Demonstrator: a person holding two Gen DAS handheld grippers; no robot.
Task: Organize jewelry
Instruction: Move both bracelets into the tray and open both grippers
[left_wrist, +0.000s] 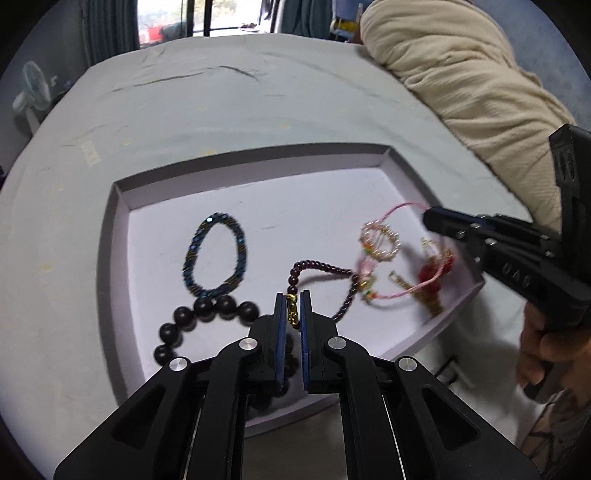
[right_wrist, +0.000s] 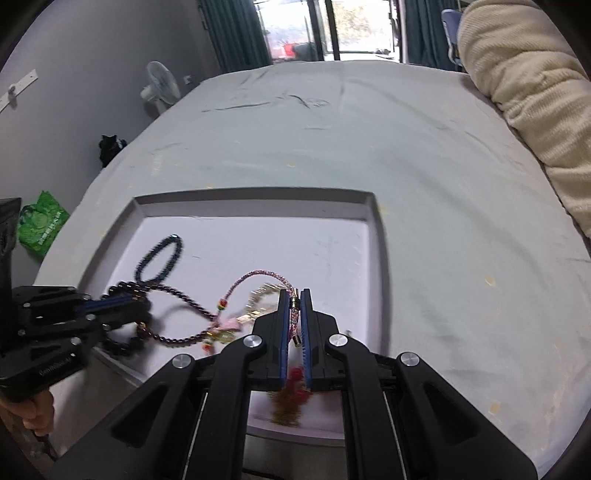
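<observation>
A shallow white tray (left_wrist: 122, 236) is seen resting on a bed (left_wrist: 221, 110) covered with a pale sheet, a cream blanket (left_wrist: 461, 74) heaped along one side. Several pieces of jewelry are laid inside the tray. The left gripper (left_wrist: 294, 306) is closed narrowly on the gold charm of a garnet bead bracelet (left_wrist: 325, 267), whose loop trails across the tray floor. The right gripper (right_wrist: 294, 314) is clamped on the gold-capped end of a pink cord bracelet (right_wrist: 243, 278), which is stretched toward the garnet strand and appears tangled with it. A blue beaded bracelet (left_wrist: 214, 254) is set flat toward the tray's far left, and a large black bead bracelet (left_wrist: 207, 310) is partly hidden beneath the left fingers (left_wrist: 279, 317). A red and gold tassel ornament (left_wrist: 436, 273), blurred, is seen near the right gripper. A floor fan (right_wrist: 160, 86) and a green bag (right_wrist: 40, 225) are visible beside the bed.
</observation>
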